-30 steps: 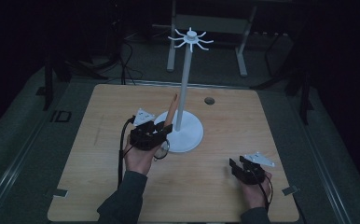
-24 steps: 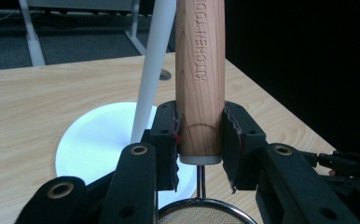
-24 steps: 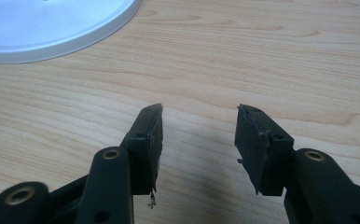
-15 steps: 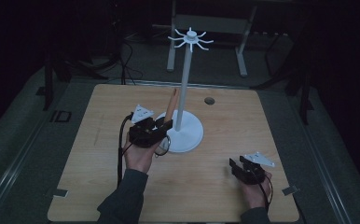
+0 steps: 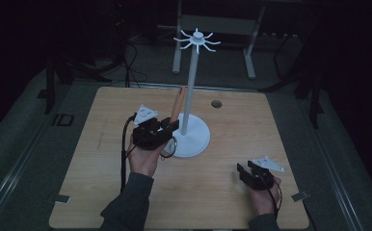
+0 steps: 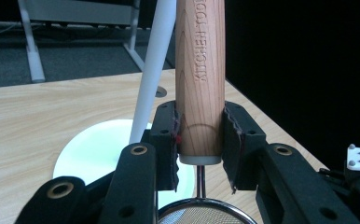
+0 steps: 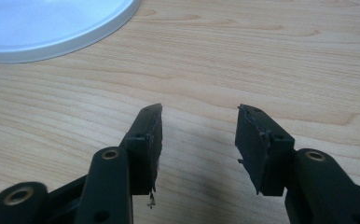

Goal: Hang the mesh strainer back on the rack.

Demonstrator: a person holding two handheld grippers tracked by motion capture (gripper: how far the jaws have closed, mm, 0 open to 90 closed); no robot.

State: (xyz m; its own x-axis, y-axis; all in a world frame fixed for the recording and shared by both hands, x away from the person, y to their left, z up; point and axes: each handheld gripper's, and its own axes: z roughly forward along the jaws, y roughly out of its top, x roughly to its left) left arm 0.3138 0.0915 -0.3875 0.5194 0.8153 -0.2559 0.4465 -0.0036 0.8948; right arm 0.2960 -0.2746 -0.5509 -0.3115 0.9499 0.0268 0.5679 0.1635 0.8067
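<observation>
A small strainer with a wooden handle (image 5: 177, 103) stamped "KITCHEN TOOL" (image 6: 200, 79) stands handle-up, its wire mesh ring (image 5: 168, 147) hanging low (image 6: 201, 215). My left gripper (image 5: 171, 127) is shut on the handle's lower end (image 6: 200, 140), just left of the white stand. The stand has a round base (image 5: 196, 140), a thin pole (image 5: 190, 91) and a crown of hooks (image 5: 197, 39) on top. The right gripper (image 5: 244, 172) rests low at the table's front right, jaws open over bare wood (image 7: 199, 135).
The wooden table (image 5: 102, 115) has a round grommet hole (image 5: 216, 104) behind the stand and tape marks at its front corners (image 5: 61, 198). A metal frame (image 5: 177, 48) stands on the dark floor beyond the far edge. The stand's base edge (image 7: 52, 28) lies ahead of the right gripper.
The left gripper has lifted the strainer slightly, so the handle tip sits higher beside the pole. The right gripper has not moved.
</observation>
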